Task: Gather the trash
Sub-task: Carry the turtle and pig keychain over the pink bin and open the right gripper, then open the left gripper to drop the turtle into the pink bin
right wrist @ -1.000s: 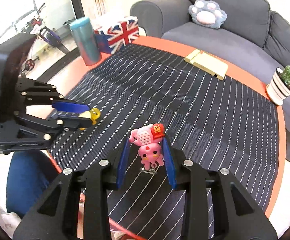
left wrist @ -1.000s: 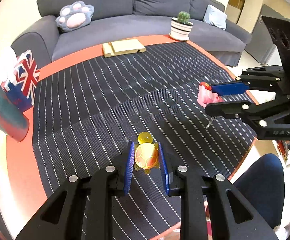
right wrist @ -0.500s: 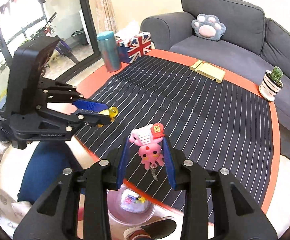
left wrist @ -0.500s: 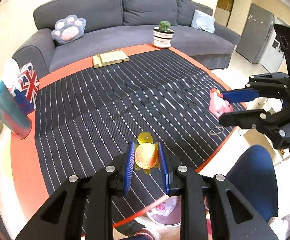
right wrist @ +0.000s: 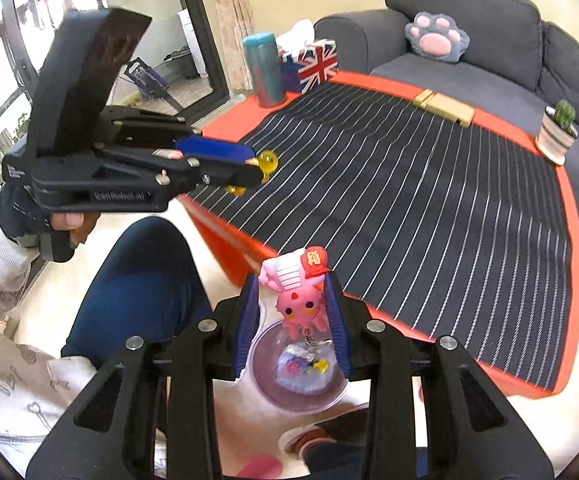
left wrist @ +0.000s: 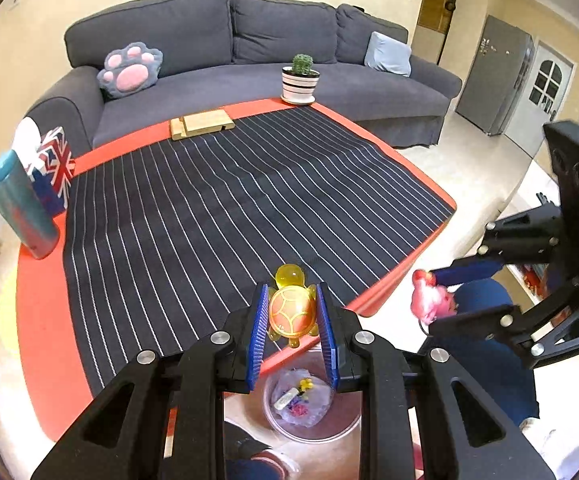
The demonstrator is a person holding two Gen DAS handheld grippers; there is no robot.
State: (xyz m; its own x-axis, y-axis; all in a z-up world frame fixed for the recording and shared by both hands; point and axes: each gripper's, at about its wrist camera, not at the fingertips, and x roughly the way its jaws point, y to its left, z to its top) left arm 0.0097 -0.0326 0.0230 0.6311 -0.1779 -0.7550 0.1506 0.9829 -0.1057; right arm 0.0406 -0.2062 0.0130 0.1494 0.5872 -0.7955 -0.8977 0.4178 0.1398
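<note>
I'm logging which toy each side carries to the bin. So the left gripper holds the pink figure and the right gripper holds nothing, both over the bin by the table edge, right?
Not quite. The left gripper holds the yellow turtle, as the left wrist view shows. The pink figure sits in the right gripper, above the bin.

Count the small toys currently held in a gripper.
2. The yellow turtle toy is in the left gripper; the pink figure is in the right gripper, above the bin.
</note>
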